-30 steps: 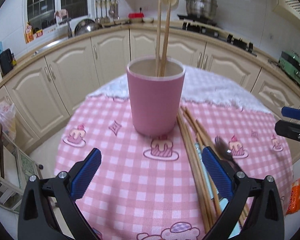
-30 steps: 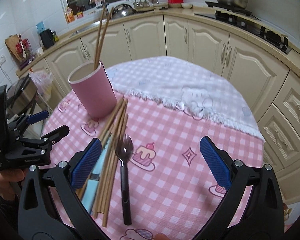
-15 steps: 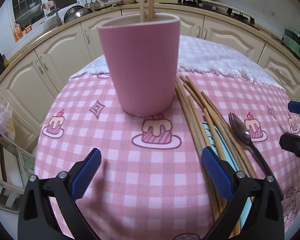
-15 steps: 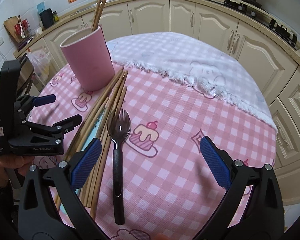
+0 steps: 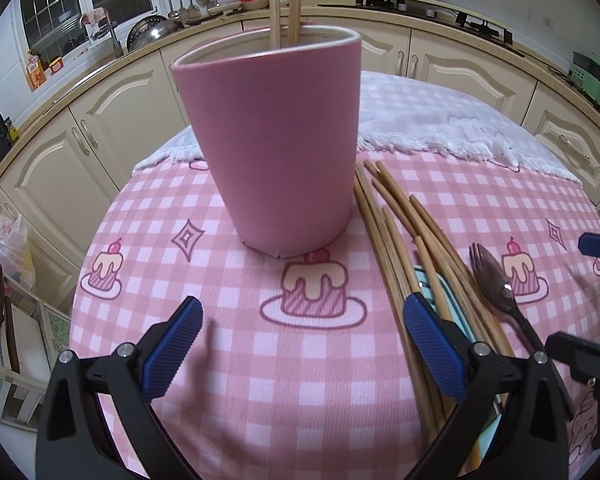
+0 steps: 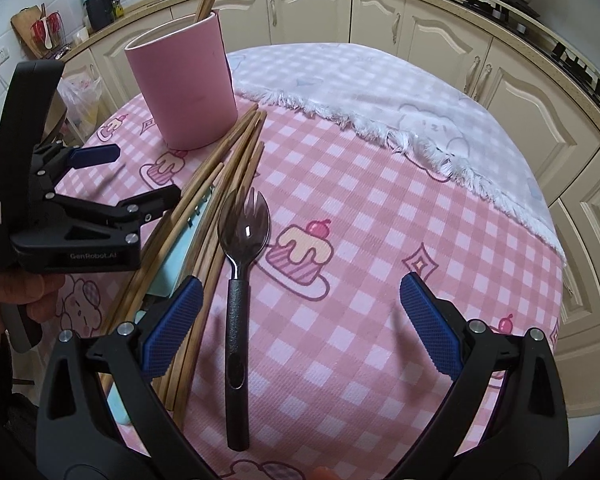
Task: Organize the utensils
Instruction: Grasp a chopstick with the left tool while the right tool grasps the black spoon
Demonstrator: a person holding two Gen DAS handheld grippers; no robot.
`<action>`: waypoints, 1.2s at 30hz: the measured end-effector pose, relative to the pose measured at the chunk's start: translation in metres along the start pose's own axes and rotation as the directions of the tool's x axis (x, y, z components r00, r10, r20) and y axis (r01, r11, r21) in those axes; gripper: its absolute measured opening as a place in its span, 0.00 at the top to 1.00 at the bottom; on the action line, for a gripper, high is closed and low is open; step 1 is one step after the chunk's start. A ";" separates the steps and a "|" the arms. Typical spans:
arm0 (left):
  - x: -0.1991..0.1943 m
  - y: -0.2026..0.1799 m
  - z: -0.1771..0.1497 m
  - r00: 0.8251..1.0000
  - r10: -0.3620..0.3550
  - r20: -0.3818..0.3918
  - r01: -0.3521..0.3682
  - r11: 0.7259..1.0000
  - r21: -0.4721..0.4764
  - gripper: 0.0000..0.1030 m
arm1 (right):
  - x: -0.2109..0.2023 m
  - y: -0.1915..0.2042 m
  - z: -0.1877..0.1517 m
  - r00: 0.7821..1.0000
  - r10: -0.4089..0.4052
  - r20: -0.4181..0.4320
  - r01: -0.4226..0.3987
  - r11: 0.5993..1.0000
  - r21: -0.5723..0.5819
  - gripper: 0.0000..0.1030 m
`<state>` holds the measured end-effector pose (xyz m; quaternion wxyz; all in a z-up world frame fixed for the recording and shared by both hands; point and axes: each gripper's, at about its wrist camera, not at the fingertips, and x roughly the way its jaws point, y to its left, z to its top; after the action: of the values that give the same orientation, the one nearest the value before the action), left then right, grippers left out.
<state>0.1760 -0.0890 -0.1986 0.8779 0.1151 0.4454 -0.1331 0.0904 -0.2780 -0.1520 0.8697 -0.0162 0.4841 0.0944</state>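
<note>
On the pink cloth [image 5: 236,368] the cup [image 5: 276,140] stands upright with two chopsticks inside, loose chopsticks [image 6: 220,168] and spork [image 6: 240,264] lying just right of it, left gripper [image 5: 300,344] spread wide facing the cup, likely to steady it, right gripper [image 6: 300,320] spread empty over the spork's handle.

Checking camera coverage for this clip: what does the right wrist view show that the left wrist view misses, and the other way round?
Only the right wrist view shows the spork's whole black handle and the left gripper from outside, open, with the hand holding it. Only the left wrist view shows the cake print directly before the pink cup, between the left gripper's open fingers. Both show the cup with two chopsticks standing in it, the loose chopsticks lying beside it, and a pale blue item under them.
</note>
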 end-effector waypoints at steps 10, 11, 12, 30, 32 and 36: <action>0.010 0.002 0.007 1.000 -0.005 0.006 0.006 0.998 -0.063 0.04 | 0.003 0.002 0.001 1.000 -0.018 -0.008 0.018 1.000 -0.011 0.06; 0.009 0.000 0.007 1.000 0.005 0.008 -0.004 0.998 -0.062 0.04 | 0.003 0.001 0.001 1.000 -0.020 -0.009 0.020 1.000 -0.010 0.06; 0.009 -0.002 0.006 1.000 0.012 0.011 -0.011 0.998 -0.060 0.04 | 0.003 0.000 0.000 1.000 -0.020 -0.009 0.020 1.000 -0.007 0.06; 0.001 -0.015 0.001 0.996 -0.088 -0.021 0.089 0.995 0.047 0.55 | 0.023 0.009 -0.001 0.996 -0.036 -0.076 0.032 0.998 -0.058 0.23; 0.001 -0.014 0.000 0.995 -0.097 -0.027 0.098 0.993 0.061 0.55 | 0.022 0.008 0.000 0.997 -0.032 -0.076 0.028 0.998 -0.053 0.27; 0.007 -0.009 0.008 0.994 -0.098 -0.050 0.101 0.993 0.053 0.48 | 0.026 0.010 0.009 0.996 -0.032 -0.082 0.029 0.999 -0.044 0.28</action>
<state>0.1830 -0.1008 -0.2005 0.8558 0.1201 0.4674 -0.1863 0.1099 -0.2635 -0.1683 0.8497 -0.0461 0.5173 0.0907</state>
